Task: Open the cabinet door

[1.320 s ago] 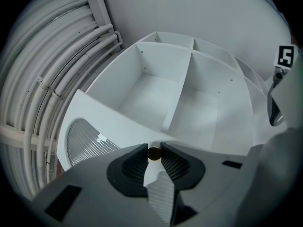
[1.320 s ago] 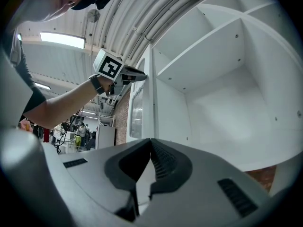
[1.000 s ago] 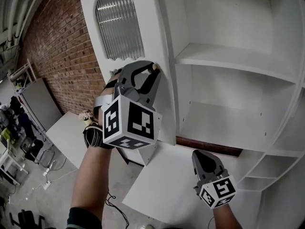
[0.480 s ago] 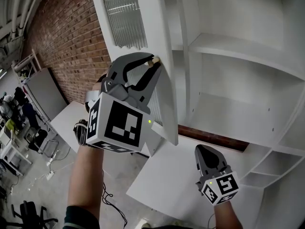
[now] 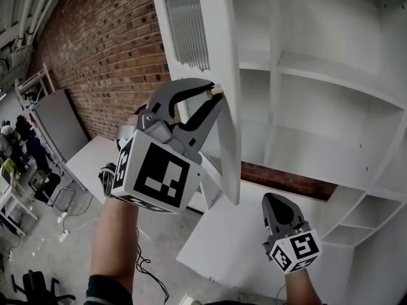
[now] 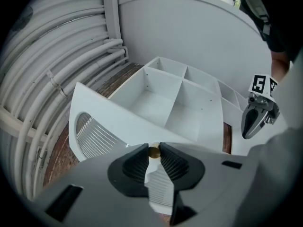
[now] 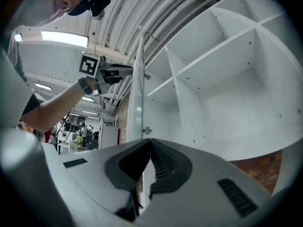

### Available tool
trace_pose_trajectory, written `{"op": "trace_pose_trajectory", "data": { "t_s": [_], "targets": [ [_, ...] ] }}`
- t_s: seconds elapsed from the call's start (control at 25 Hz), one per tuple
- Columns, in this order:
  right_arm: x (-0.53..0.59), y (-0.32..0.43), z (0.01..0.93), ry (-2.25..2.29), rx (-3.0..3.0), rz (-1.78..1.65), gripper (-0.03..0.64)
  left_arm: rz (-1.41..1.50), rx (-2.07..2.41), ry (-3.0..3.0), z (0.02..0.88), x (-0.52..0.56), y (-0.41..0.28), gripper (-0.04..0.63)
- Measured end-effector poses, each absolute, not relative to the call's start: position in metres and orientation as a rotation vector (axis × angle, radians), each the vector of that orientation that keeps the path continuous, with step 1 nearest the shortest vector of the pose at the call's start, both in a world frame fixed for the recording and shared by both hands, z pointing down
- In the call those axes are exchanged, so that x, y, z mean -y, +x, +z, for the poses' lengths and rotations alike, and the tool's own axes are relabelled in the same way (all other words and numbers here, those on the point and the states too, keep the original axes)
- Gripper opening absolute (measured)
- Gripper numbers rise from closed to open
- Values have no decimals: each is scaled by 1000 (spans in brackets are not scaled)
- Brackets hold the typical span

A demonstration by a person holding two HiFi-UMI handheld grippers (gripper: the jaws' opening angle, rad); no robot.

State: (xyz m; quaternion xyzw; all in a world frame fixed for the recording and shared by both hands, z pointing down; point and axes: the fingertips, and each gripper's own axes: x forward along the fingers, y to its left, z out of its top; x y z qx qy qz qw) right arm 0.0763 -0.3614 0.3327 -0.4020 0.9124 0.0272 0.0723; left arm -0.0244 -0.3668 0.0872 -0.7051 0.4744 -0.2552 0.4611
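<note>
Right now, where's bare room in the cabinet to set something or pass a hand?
Both shelves right of the divider are bare: upper shelf and lower shelf. Tight at the door edge, where the left gripper clamps the knob. The right gripper, shut, sits lower, clear of both.

Readable text: none in any view.
Left tool (image 5: 215,91), left marker cube (image 5: 154,178): black-and-white square block patterns on its faces; no letters, no digits.
Right tool (image 5: 271,198), right marker cube (image 5: 293,251): same kind of square patterns; no lettering.
Cabinet door (image 5: 224,75): plain white, no legible label.
Background room: too small and blurred to read.
</note>
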Motion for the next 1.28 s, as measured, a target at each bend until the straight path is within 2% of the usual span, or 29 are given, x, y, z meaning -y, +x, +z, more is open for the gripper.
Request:
{"op": "trace_pose_trajectory", "data": {
  "t_s": [0.6, 1.28],
  "targets": [
    [314, 27, 324, -1316, -2716, 128, 3, -552, -1050, -1824, 83, 314, -91, 80],
    [298, -43, 325, -1292, -2745, 152, 3, -582, -1120, -1782, 86, 295, -185, 83]
  ]
}}
